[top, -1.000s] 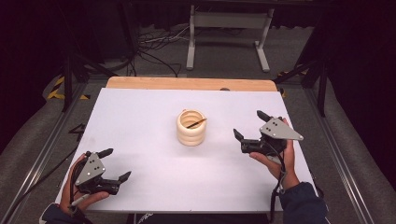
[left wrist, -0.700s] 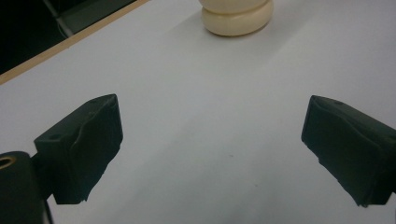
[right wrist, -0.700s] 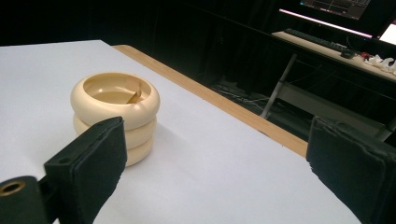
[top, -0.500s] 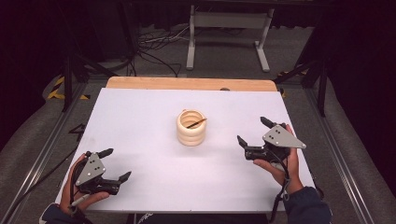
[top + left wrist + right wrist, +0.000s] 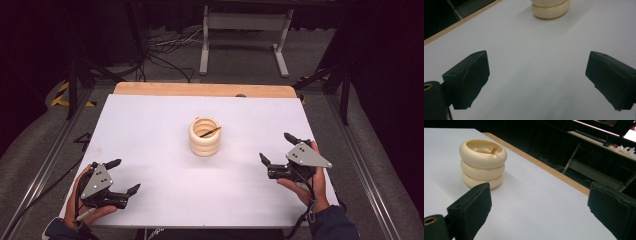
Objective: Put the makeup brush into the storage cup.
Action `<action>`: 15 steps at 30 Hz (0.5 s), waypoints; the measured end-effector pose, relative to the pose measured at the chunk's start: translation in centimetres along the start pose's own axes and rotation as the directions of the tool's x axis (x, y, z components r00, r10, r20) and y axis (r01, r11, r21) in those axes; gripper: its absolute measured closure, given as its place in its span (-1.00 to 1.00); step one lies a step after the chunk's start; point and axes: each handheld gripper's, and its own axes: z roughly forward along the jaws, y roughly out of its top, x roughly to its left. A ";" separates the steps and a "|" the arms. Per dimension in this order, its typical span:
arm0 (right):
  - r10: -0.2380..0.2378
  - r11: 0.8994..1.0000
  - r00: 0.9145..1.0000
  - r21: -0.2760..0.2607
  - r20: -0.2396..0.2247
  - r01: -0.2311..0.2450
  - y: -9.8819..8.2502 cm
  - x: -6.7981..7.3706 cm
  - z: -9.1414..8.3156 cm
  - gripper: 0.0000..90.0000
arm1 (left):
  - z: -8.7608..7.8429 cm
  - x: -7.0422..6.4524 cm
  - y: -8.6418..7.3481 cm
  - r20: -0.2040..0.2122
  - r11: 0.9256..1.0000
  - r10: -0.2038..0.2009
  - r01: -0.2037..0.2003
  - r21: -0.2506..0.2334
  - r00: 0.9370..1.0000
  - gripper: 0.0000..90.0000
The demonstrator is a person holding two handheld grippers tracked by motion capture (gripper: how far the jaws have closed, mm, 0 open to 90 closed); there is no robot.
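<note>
A white tabletop (image 5: 150, 130) with a wooden strip along its far edge carries 1 cream ringed holder (image 5: 205, 137), standing upright near the middle.

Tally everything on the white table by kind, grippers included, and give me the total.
Cream ribbed pots: 1
Thin sticks resting inside the pot: 1
Hand-held grippers, both open and holding nothing: 2 (left gripper, right gripper)
Total: 4
</note>
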 end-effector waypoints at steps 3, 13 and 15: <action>-0.006 1.000 1.000 0.007 0.000 0.006 -0.4 -0.1 -0.3 -0.88 | 0.0 0.0 0.0 -0.001 1.000 -0.001 0.001 -0.002 1.000 -0.86; -0.006 0.999 1.000 0.033 -0.002 0.006 -1.5 -0.4 -1.3 -0.89 | 0.1 0.0 0.0 0.001 1.000 0.001 -0.001 0.001 1.000 -0.87; -0.011 0.999 1.000 0.042 -0.003 0.011 -1.8 -0.5 -1.6 -0.90 | 0.1 0.0 0.0 0.001 1.000 0.000 0.000 0.001 1.000 -0.87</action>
